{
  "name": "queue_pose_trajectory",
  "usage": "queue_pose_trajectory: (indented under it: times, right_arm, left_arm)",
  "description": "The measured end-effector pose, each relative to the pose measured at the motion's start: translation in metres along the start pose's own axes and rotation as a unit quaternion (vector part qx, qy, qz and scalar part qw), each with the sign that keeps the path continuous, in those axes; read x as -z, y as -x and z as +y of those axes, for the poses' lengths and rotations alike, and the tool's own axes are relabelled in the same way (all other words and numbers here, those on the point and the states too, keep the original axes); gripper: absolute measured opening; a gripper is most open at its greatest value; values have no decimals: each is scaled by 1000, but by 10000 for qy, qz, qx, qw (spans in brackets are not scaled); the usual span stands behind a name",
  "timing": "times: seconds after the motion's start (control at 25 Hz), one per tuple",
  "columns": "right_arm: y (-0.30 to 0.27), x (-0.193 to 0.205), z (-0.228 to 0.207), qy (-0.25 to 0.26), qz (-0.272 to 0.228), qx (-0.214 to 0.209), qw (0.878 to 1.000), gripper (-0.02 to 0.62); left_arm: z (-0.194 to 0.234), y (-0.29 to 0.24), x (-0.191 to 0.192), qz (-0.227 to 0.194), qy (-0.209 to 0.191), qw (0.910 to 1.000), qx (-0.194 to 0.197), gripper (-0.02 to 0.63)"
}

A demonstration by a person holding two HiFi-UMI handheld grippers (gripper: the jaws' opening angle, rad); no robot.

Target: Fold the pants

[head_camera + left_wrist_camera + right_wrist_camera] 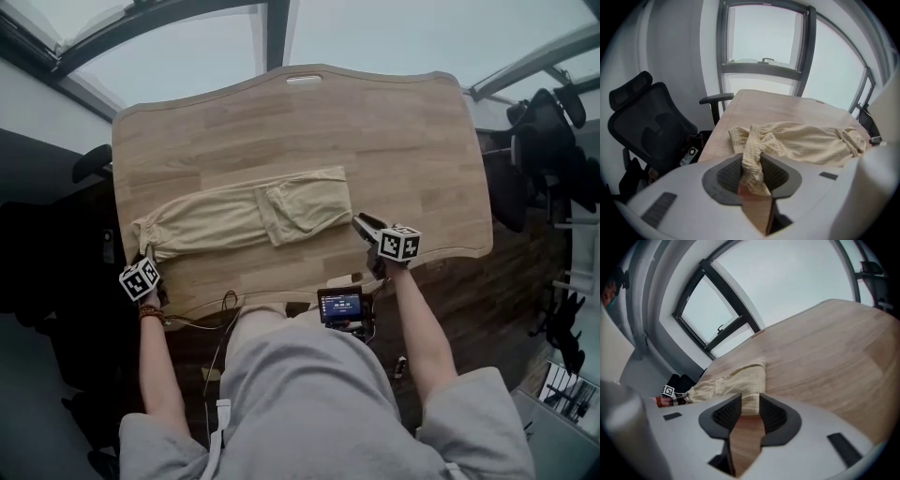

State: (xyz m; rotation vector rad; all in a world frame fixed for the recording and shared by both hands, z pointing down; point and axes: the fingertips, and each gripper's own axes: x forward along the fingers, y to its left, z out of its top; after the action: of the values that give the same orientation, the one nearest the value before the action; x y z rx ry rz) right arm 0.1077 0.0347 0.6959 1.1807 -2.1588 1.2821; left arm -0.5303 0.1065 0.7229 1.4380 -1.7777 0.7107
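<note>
Beige pants [244,217] lie lengthwise across the wooden table [375,131], one part folded over near the middle. My left gripper [147,257] is at their left end; in the left gripper view [751,161] its jaws are shut on the gathered waistband [752,154], which is lifted off the table. The rest of the pants [806,143] stretches away to the right. My right gripper [358,221] is at the pants' right end. In the right gripper view [750,401] its jaws stand apart over bare wood, with the hem of the pants [745,385] just at their tips.
A small device with a lit screen [340,307] sits at the table's near edge between my arms. A black office chair [647,126] stands off the table's left end, and more dark chairs [544,141] stand to the right. Windows lie beyond the far edge.
</note>
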Motion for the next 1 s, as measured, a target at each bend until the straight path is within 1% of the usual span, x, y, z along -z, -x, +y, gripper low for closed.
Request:
queue_pose_trajectory:
  times: [0.12, 0.28, 0.52, 0.64, 0.72, 0.76, 0.8, 0.84, 0.92, 1.0]
  right_arm:
    - [11, 13, -18, -51, 19, 189, 9998, 118]
    - [19, 21, -27, -75, -33, 199, 9998, 115]
    - [34, 29, -41, -35, -20, 194, 9998, 114]
    - [45, 27, -52, -4, -47, 154, 9999, 114]
    - [54, 23, -61, 39, -55, 146, 9999, 114]
    - [59, 21, -65, 58, -59, 138, 9999, 114]
    - [63, 19, -69, 75, -60, 124, 9999, 114]
    - [68, 18, -74, 92, -54, 105, 9999, 114]
    - [78, 18, -83, 141, -6, 57, 9999, 114]
    - [88, 19, -94, 207, 81, 14, 9998, 114]
  left_arm:
    - [-15, 19, -22, -293, -64, 9995, 73, 105]
    - [-50, 43, -61, -700, -325, 9969, 177, 104]
    - [-109, 69, -96, -962, -628, 9929, 307, 104]
    - [-152, 80, -110, -1010, -1006, 9888, 436, 103]
    - [-193, 84, -116, -987, -1476, 9824, 573, 103]
    - [-216, 85, -117, -963, -1801, 9768, 648, 103]
    - [-241, 85, -117, -930, -2190, 9687, 711, 103]
    - [-268, 85, -115, -887, -2616, 9580, 766, 103]
    - [-326, 85, -109, -798, -3448, 9308, 911, 101]
    - [-388, 85, -100, -764, -4142, 9001, 1116, 101]
